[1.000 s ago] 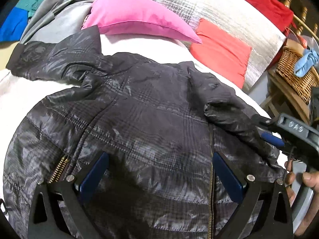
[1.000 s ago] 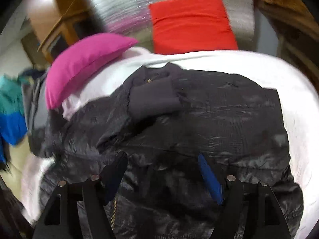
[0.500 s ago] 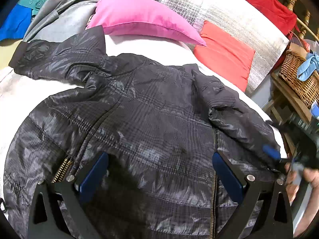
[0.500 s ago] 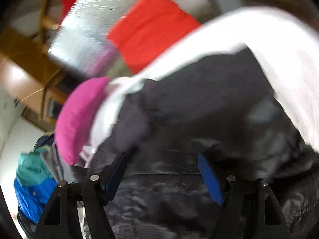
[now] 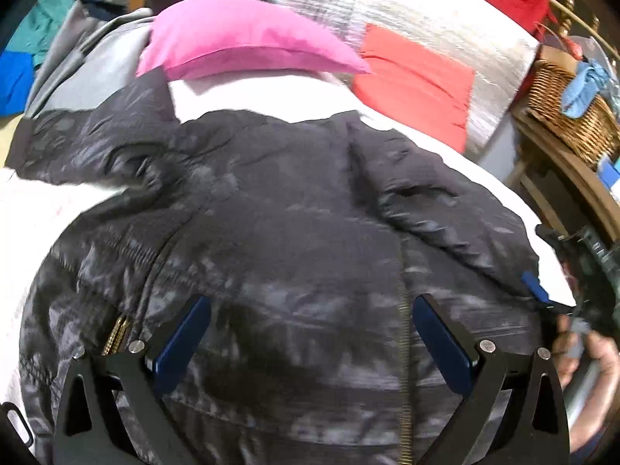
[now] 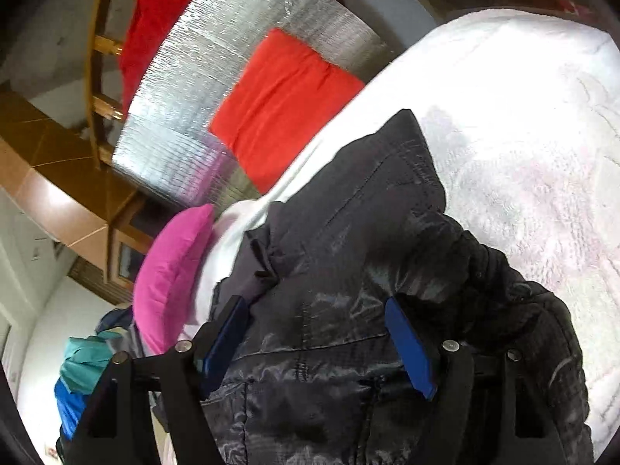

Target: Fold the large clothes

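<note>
Over at the left edge of the bed (image 5: pixel 31 209), one sleeve (image 5: pixel 77 143) of the black padded jacket (image 5: pixel 294 240) is flung out flat, its cuff toward the heap of grey and blue clothes (image 5: pixel 58 50) — the jacket itself lies spread across the middle of the white cover, collar toward the pink pillow (image 5: pixel 240 42) at the head. The left hand-held gripper (image 5: pixel 310 352) hovers over the jacket's lower front, released, blue pads wide apart with nothing pinched between them; a brass zip (image 5: pixel 405 348) runs up just inside its right finger. Moving right, the other sleeve (image 5: pixel 457 224) is laid in over the chest, and down at the bed's right edge comes the right hand-held gripper (image 6: pixel 317 345), tilted hard on its side, jaws spread and empty, straddling a puffed ridge of jacket. Now the risks, as I read them. That shell looks slick and springy; a shallow bite could slide off, or catch only the top layer and drag the lining askew. The folded-in sleeve could flop back out if the body gets lifted too fast. And with the right side so near the bed's edge, a pull outward might tip the hem over toward the wicker basket (image 5: pixel 562 112).
</note>
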Demonstrator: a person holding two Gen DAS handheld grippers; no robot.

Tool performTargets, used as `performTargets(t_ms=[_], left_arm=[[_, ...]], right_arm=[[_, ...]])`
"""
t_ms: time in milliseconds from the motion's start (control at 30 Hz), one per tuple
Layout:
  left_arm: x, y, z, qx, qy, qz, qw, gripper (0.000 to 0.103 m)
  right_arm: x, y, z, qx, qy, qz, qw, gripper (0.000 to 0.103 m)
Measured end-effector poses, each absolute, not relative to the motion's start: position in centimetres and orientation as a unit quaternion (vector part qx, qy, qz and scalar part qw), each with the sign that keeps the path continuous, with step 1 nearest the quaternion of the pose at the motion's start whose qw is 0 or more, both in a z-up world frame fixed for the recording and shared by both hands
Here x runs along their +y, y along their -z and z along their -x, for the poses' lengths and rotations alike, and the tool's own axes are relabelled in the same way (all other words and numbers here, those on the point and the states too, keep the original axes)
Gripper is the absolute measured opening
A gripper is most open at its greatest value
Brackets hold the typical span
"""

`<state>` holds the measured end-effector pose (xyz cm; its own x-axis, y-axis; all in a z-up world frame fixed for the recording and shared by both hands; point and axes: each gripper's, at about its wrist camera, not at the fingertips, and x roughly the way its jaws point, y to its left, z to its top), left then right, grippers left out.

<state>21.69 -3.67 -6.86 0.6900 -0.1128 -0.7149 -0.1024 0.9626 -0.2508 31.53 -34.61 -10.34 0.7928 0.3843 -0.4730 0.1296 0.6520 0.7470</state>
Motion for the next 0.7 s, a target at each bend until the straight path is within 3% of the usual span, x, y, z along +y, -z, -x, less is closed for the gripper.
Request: performTargets(t_ms=[233, 400, 567, 633, 700], left_arm=[[-9.7, 0.6, -28.9, 0.365, 0.035, -0.009, 0.93, 0.103], [-15.7, 4.1, -35.7, 0.411, 0.027, -0.175, 0.894, 0.103], [-18.3, 6.9, -37.3, 0.422, 0.018, -0.264, 0.867, 0.1], [-17.8, 7.2, -38.6, 0.434, -0.002, -0.257, 0.863, 0.075], [-15.9, 7.1, -39.9, 0.46, -0.002, -0.217, 0.861, 0.038]], right_arm=[[-36.2, 12.4, -30.8, 0.268, -0.111, -0.449, 0.845, 0.077], [-36.8, 12.7, -30.0, 0.247, -0.126, -0.45, 0.849, 0.077], [-36.9, 12.9, -29.4, 0.236, -0.129, -0.449, 0.852, 0.077], [-36.8, 12.8, -29.4, 0.236, -0.13, -0.447, 0.853, 0.077], [-36.8, 12.9, -29.3, 0.236, -0.131, -0.447, 0.853, 0.077]])
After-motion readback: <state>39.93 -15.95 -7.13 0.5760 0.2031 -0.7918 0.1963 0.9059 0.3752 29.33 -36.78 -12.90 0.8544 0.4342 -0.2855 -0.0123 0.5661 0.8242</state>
